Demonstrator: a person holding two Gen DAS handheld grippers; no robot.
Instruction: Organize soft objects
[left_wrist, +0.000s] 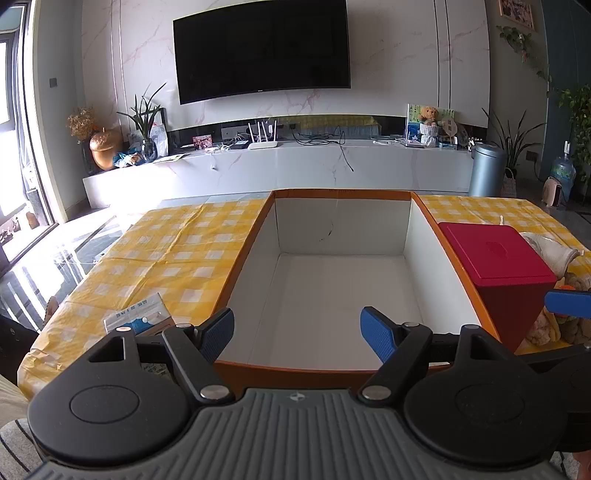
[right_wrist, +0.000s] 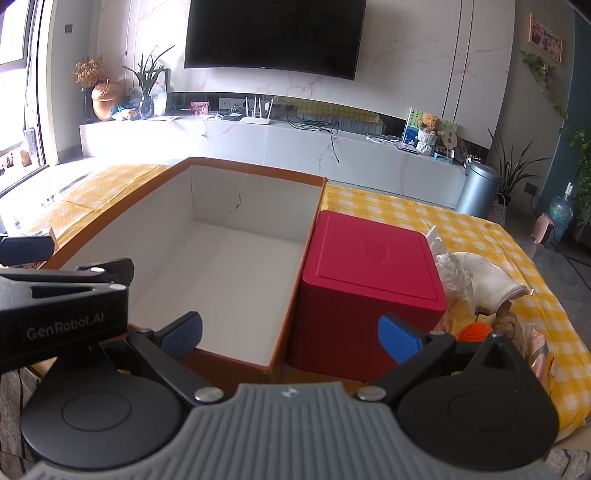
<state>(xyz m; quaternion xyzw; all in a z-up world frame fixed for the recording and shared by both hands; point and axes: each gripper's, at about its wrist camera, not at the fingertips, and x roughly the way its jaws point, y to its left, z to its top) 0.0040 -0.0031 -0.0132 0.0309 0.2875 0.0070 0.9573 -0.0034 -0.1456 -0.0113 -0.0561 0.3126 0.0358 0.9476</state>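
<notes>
L gripper (left_wrist: 297, 334) & R gripper (right_wrist: 290, 334) both spread wide, holding nothing. Orange box (left_wrist: 243, 254) w/ white interior; red box (right_wrist: 369, 280) touching at 3 o'clock; soft-toy pile (right_wrist: 484, 295) beyond.

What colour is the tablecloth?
Yellow and white checks on the tablecloth, clearest in the left wrist view.

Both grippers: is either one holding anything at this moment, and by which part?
Nothing is held. The left gripper and the right gripper both stand open and empty over the near edge of the large box.
</notes>
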